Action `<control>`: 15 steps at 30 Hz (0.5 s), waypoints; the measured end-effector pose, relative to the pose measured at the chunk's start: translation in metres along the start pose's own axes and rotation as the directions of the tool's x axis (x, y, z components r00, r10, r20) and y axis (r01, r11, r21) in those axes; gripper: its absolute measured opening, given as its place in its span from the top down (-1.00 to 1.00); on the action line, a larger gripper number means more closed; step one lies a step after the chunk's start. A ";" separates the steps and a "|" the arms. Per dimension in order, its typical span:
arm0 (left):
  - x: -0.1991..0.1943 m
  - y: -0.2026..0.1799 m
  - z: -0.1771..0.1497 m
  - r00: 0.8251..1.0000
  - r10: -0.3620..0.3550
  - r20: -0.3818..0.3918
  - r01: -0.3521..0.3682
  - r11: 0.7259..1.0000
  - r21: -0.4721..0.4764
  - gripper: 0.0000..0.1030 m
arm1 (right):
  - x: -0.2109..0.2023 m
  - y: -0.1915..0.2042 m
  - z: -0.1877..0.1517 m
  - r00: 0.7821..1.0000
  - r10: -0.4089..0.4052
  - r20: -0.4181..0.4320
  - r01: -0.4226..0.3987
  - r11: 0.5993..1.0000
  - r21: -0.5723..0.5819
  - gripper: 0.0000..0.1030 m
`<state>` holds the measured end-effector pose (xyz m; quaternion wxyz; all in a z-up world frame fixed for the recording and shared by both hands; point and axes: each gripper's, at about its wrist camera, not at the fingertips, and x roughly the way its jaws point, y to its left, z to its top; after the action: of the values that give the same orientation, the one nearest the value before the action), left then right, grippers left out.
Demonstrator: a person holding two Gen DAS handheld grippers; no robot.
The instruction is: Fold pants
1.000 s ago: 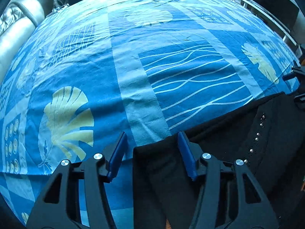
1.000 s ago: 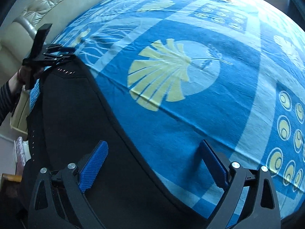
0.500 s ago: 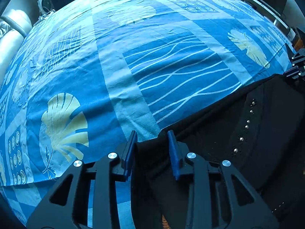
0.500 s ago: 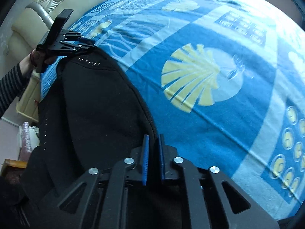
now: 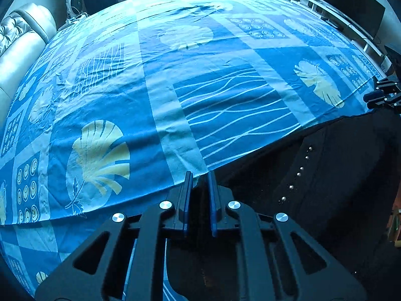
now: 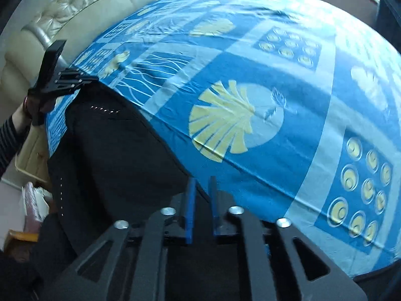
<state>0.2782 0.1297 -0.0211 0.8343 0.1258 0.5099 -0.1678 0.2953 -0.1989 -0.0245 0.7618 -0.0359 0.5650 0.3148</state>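
Black pants (image 5: pixel 313 175) with small metal studs hang over the near edge of a bed with a blue shell-print sheet (image 5: pixel 200 87). My left gripper (image 5: pixel 199 179) is shut on one top corner of the pants. My right gripper (image 6: pixel 200 183) is shut on the other corner; the pants (image 6: pixel 112 145) stretch between them, held a little above the sheet. Each gripper shows small in the other's view: the right one (image 5: pixel 383 96) and the left one (image 6: pixel 60 82).
A cream tufted headboard (image 6: pixel 87 7) runs along the far side of the bed. A TV (image 5: pixel 351 2) and low shelf stand beyond the bed's far right. A fan (image 5: pixel 75 2) sits at the back left. Boxes and clutter (image 6: pixel 32 200) lie on the floor.
Both grippers closed from wide open onto the top edge of the pants. They then lifted the edge and drew it taut above the sheet.
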 end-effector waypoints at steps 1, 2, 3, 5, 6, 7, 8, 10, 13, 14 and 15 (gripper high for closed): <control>0.002 0.001 -0.001 1.000 0.002 -0.004 -0.002 1.000 -0.004 0.78 | 0.005 0.002 -0.002 1.000 0.011 -0.010 -0.011 1.000 0.011 -0.16; 0.002 0.002 -0.002 1.000 0.003 -0.007 -0.003 1.000 -0.005 0.78 | 0.009 0.000 -0.003 1.000 0.023 -0.019 -0.023 1.000 0.018 -0.17; 0.004 0.003 -0.003 1.000 0.008 -0.008 -0.008 1.000 -0.005 0.77 | 0.016 -0.001 -0.003 0.998 0.045 -0.041 -0.045 0.999 0.010 -0.17; 0.008 0.005 -0.003 1.000 0.019 -0.007 -0.019 1.000 -0.009 0.71 | 0.023 0.005 -0.009 0.996 0.045 -0.080 -0.048 0.998 -0.041 -0.14; 0.011 0.007 -0.003 1.000 0.021 -0.011 -0.022 1.000 -0.015 0.64 | 0.030 0.012 -0.014 0.992 0.051 -0.112 -0.060 0.996 -0.073 0.12; 0.014 0.008 -0.003 0.999 0.029 -0.017 -0.029 0.999 -0.024 0.59 | 0.033 0.017 -0.016 0.989 0.074 -0.125 -0.085 0.993 -0.086 0.46; 0.018 0.010 -0.004 0.999 0.031 -0.025 -0.032 0.999 -0.032 0.56 | 0.034 0.022 -0.017 0.989 0.079 -0.124 -0.091 0.991 -0.098 0.60; 0.024 0.011 -0.006 0.999 0.021 -0.039 -0.022 0.999 -0.037 0.64 | 0.029 0.033 -0.017 0.994 0.022 -0.108 -0.038 0.989 -0.143 0.72; 0.017 0.012 -0.003 1.000 0.009 0.005 -0.009 0.999 -0.053 0.81 | 0.007 0.039 -0.012 0.997 -0.074 -0.029 0.069 0.985 -0.161 0.82; 0.010 0.015 0.000 0.999 0.006 0.034 -0.003 0.997 -0.079 0.81 | -0.001 0.040 -0.009 0.995 -0.098 0.000 0.097 0.982 -0.160 0.82; 0.002 0.018 0.002 0.998 -0.007 0.062 0.013 0.995 -0.101 0.82 | -0.012 0.043 -0.006 0.990 -0.132 0.047 0.138 0.978 -0.156 0.82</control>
<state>0.2879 0.1449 -0.0216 0.8541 0.0754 0.4924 -0.1495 0.2665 -0.1725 -0.0029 0.7864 -0.1290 0.5203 0.3071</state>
